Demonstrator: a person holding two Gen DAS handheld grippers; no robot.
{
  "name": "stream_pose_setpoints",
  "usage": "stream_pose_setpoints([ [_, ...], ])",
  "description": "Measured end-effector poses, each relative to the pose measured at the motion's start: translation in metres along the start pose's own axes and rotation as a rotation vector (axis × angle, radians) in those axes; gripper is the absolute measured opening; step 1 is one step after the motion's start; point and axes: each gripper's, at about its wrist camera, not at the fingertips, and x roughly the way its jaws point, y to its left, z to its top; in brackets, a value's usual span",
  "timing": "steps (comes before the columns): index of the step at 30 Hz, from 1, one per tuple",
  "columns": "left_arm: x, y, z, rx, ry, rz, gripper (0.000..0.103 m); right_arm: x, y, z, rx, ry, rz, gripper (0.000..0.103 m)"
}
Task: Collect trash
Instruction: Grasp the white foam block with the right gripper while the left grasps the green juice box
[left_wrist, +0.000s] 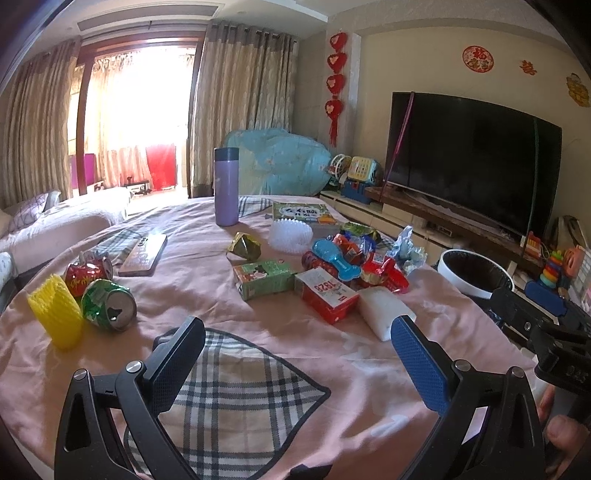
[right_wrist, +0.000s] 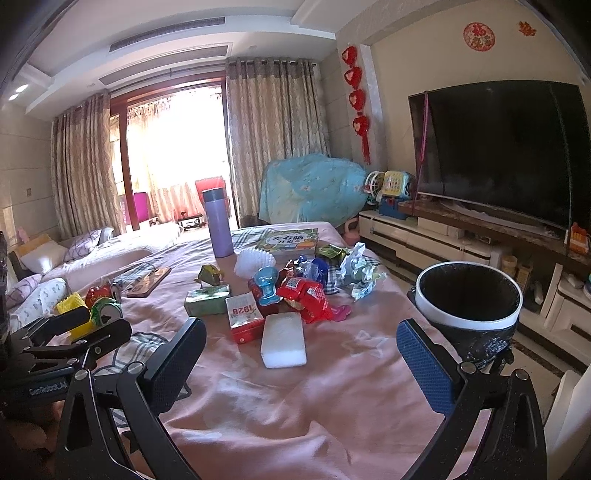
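Observation:
Trash lies on a pink cloth-covered table (left_wrist: 332, 369): a white foam block (left_wrist: 384, 312) (right_wrist: 283, 341), a red "1928" box (left_wrist: 327, 297) (right_wrist: 243, 317), a green carton (left_wrist: 264, 277) (right_wrist: 207, 301), red wrappers (left_wrist: 384, 273) (right_wrist: 306, 297), crushed green can (left_wrist: 109, 304) (right_wrist: 107, 312), red can (left_wrist: 85, 275), yellow foam net (left_wrist: 55, 314). A white-rimmed bin (left_wrist: 476, 275) (right_wrist: 469, 295) stands off the table's right edge. My left gripper (left_wrist: 295, 347) is open and empty above the near cloth. My right gripper (right_wrist: 301, 350) is open and empty, near the foam block.
A purple flask (left_wrist: 226, 186) (right_wrist: 217, 223), a phone (left_wrist: 143, 254), a green book (left_wrist: 303, 212) and a white foam cup net (left_wrist: 290, 236) sit farther back. A TV (left_wrist: 472, 158) on a low cabinet is at the right. The left gripper's body (right_wrist: 55, 343) shows at the right view's left edge.

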Motion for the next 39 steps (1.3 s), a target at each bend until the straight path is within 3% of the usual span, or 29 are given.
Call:
stream_pose_setpoints([
  [13, 0.036, 0.019, 0.008, -0.014, 0.095, 0.015, 0.101, 0.027, -0.004, -0.007, 0.025, 0.11, 0.052, 0.102],
  [20, 0.079, 0.031, 0.023, 0.003, 0.18, 0.007, 0.101, 0.058, -0.002, -0.01, 0.039, 0.209, 0.099, 0.095],
  [27, 0.147, 0.058, 0.052, 0.074, 0.285, -0.061, 0.101, 0.09, -0.005, -0.01, 0.068, 0.295, 0.124, 0.087],
  [39, 0.251, 0.064, 0.078, 0.294, 0.334, -0.074, 0.102, 0.134, -0.006, -0.016, 0.085, 0.407, 0.119, 0.081],
])
